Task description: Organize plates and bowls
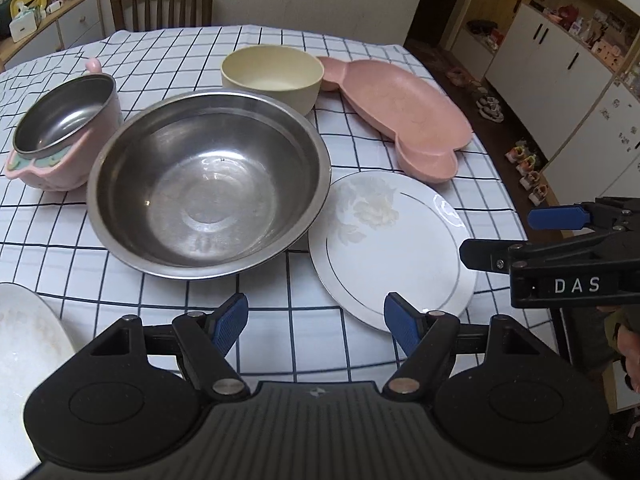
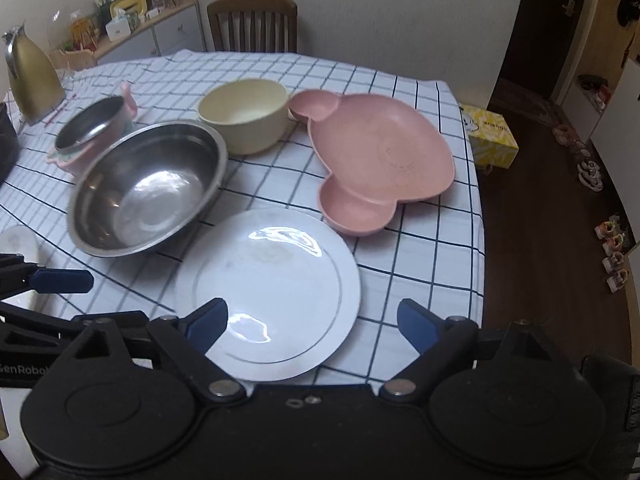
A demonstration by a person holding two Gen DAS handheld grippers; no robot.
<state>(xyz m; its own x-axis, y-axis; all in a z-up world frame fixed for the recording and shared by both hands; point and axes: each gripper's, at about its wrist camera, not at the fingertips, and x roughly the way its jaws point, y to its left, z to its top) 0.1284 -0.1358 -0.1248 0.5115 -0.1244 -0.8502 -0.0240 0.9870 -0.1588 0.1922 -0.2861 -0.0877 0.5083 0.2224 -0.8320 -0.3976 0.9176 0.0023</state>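
Left wrist view: the right gripper (image 1: pixel 496 236), off to the right, reads "DAS" in white on its black body. The left gripper (image 1: pixel 316 322) is spread, holding nothing, above the checked counter (image 1: pixel 120 272). Straight ahead sits a steel bowl (image 1: pixel 208 184), round, shiny, mouth up. Ahead and right, touching the bowl's rim, lies a white plate (image 1: pixel 392 252), flat, with a thin silver ring and a faint flower print. Farther ahead stands a cream bowl (image 1: pixel 272 76); right of it a pink tray (image 1: pixel 396 108) with lobed pockets runs its long axis from far-left to near-right. Ahead left is a pink cup (image 1: pixel 64 128) with a steel liner.

Right wrist view: the left gripper's (image 2: pixel 60 280) body reads "GenRobo", cut off. The right gripper (image 2: pixel 312 320) is spread and empty, its left fingertip over the plate (image 2: pixel 272 284) just ahead. The steel bowl (image 2: pixel 148 188) lies ahead left, the tray (image 2: pixel 380 156) ahead right.
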